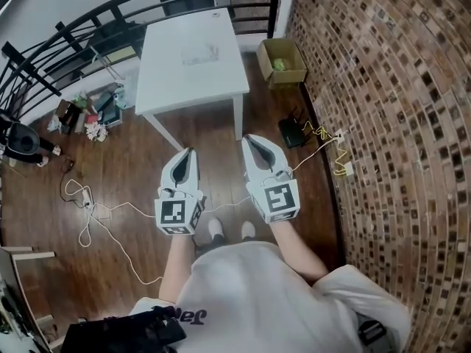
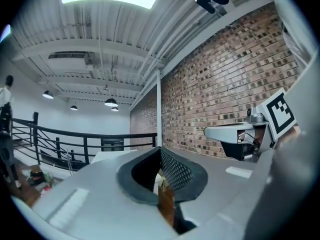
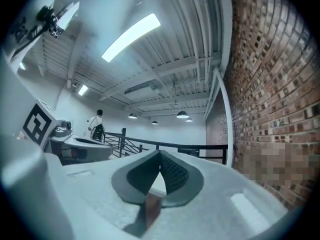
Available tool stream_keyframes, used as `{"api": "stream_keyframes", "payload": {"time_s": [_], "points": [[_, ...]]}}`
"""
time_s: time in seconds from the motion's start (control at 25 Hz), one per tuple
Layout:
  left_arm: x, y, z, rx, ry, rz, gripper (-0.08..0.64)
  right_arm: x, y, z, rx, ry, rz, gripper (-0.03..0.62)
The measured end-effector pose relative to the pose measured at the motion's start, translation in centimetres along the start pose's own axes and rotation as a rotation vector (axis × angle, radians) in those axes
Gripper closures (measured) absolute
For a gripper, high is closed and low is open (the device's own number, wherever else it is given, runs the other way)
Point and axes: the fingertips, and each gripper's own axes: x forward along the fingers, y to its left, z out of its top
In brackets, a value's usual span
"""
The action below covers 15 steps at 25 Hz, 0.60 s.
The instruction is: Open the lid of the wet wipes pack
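Observation:
A pale, flat pack (image 1: 200, 54), too faint to identify, lies near the middle of the white table (image 1: 176, 83) ahead of me. Both grippers hang in the air over the wooden floor, short of the table's near edge. My left gripper (image 1: 190, 154) is shut and holds nothing. So is my right gripper (image 1: 252, 141), level with it and about a hand's width to its right. In the left gripper view the jaws (image 2: 160, 150) meet at their tips against the railing and brick wall. The right gripper view shows its jaws (image 3: 160, 154) closed the same way.
An open cardboard box (image 1: 282, 61) stands by the brick wall (image 1: 390, 123) right of the table. A black device (image 1: 293, 132) and a yellow cable (image 1: 333, 151) lie near the wall. White cables (image 1: 88, 206) trail on the floor at left. Clutter (image 1: 92, 115) sits by the black railing (image 1: 73, 28).

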Motion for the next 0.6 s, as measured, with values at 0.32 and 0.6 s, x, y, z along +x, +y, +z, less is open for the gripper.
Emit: {"api": "stream_keyframes", "payload": {"time_s": [0.32, 0.6], "points": [[-1.7, 2.6, 2.2, 0.143, -0.053, 0.041, 0.543, 1.8, 3.6, -0.1, -0.019, 0.015, 0.020, 0.600], [-2.2, 6.7, 4.6, 0.080, -0.084, 0.060, 0.543, 4.3, 6.9, 1.9, -0.040, -0.019, 0.042, 0.600]]}}
